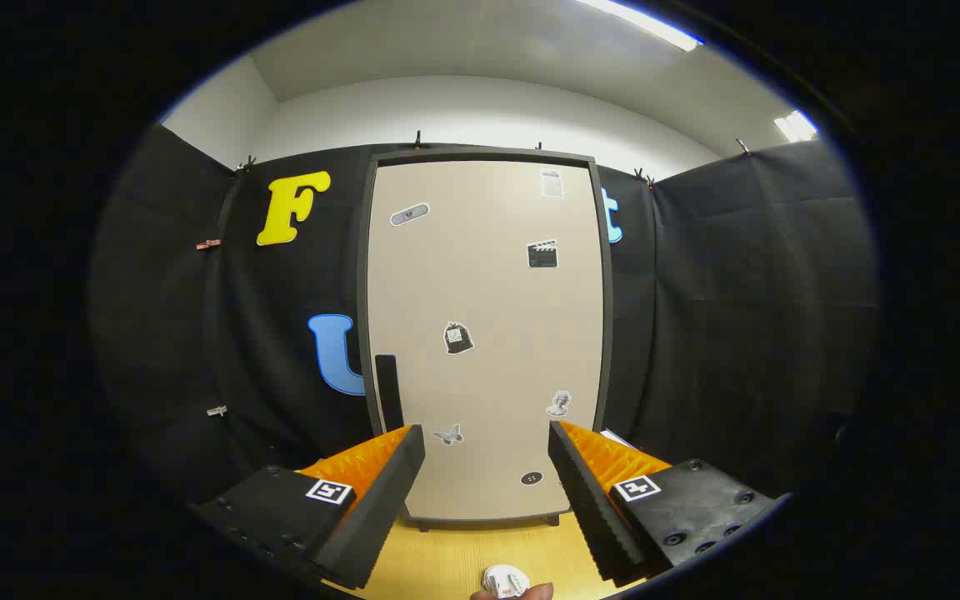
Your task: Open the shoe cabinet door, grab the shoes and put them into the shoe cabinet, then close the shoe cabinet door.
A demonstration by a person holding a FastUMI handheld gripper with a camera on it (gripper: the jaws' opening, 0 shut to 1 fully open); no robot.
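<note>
Gripper view faces the shoe cabinet (pixel 484 333), its door (pixel 488 292) closed, standing at the far edge of the wooden floor (pixel 447 558). Opening it well means steering left to the dark handle (pixel 388 390) on the door's left edge and closing squarely around it. Gripper (pixel 487 450) is spread wide, holding and touching nothing; the pale thing between the fingers is possibly a shoe (pixel 505 581).

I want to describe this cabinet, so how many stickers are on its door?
7 on the door: top right, upper left, clapperboard at right, one mid-door, lower right, butterfly and a dark oval between the open gripper's fingers.
</note>
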